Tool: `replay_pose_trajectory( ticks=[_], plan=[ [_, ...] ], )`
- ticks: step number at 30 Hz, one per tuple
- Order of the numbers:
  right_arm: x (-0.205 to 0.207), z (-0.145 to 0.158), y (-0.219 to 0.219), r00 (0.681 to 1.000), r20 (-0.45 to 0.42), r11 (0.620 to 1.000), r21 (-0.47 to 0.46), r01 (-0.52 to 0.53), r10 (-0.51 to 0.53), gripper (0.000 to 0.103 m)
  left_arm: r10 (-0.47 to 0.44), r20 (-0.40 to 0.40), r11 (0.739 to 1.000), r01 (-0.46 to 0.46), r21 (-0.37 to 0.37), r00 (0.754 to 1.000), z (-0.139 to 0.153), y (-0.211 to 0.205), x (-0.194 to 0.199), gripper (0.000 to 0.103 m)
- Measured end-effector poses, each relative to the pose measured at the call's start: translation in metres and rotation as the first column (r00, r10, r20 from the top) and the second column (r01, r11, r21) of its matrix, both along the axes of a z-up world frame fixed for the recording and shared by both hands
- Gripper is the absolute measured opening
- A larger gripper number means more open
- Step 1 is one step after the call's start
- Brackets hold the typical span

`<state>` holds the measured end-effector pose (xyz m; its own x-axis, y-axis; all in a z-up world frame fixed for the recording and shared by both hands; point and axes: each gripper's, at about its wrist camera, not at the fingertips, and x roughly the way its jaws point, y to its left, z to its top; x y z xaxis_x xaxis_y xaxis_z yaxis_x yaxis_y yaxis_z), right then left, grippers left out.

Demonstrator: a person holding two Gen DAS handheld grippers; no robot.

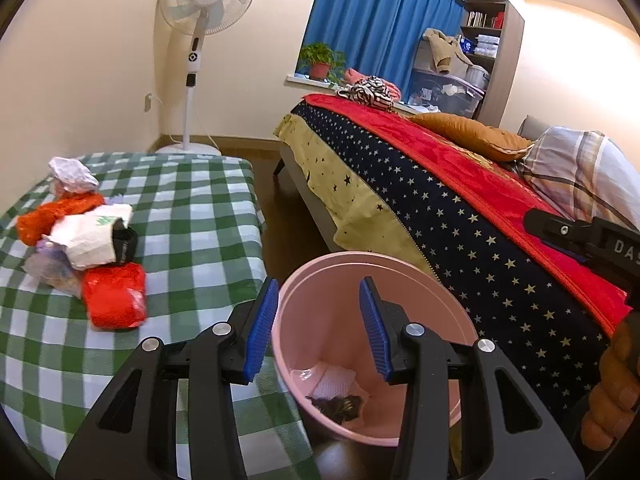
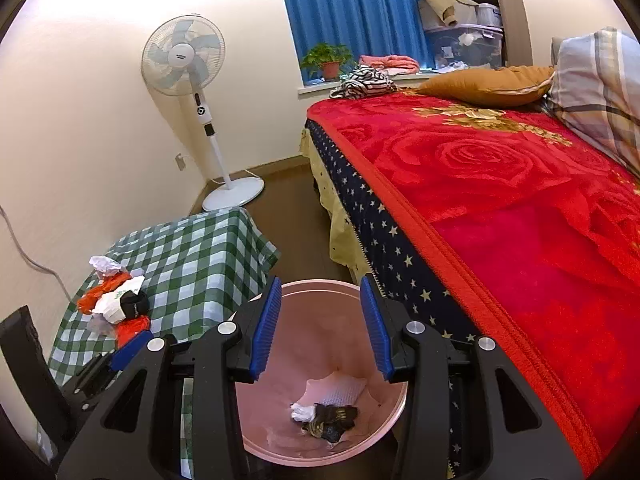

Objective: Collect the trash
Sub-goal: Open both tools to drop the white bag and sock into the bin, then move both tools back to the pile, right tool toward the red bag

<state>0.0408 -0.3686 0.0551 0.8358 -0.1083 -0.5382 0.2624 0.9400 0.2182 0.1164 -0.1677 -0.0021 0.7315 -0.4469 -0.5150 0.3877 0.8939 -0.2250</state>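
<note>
Hovering both of your grippers, fingers apart and empty, over the round pink plastic bin (image 2: 320, 360) on the floor.

Your right gripper (image 2: 320, 328) looks straight down into the bin, where a white wad and a dark crumpled wrapper (image 2: 330, 420) already lie at the bottom. Your left gripper (image 1: 318, 328) straddles the bin's near rim, so it sits closer to what is left. The remaining trash, a heap of orange plastic bags and crumpled white paper (image 1: 86, 240), lies to the left of both sets of fingers on the green-and-white checked tablecloth (image 1: 192, 216), running roughly front to back along the table's far-left side. I judge the left hand better placed to reach it. Bare cloth lies between, nothing blocking; the red rose blanket on the bed (image 2: 500, 208) stays well to the right.
</note>
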Motion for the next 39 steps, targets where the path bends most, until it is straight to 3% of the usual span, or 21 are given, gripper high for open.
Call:
replay_pose_trajectory(
  ticks=[22,32,39],
  plan=[
    [-0.007,0.027,0.078,0.988,0.052,0.988,-0.058,-0.143,0.146,0.042,0.126,0.048,0.992,-0.125,-0.033,0.991,0.027,0.096,-0.032,0.022],
    [0.008,0.032,0.126,0.97,0.055,0.97,-0.068,-0.231,0.235,0.042,0.217,0.019,0.976,-0.216,-0.039,0.976,0.016,0.131,-0.027,0.013],
    [0.026,0.018,0.146,0.958,0.044,0.957,-0.075,-0.28,0.284,0.042,0.293,0.0,0.956,-0.293,-0.034,0.956,0.003,0.155,-0.017,0.007]
  ],
)
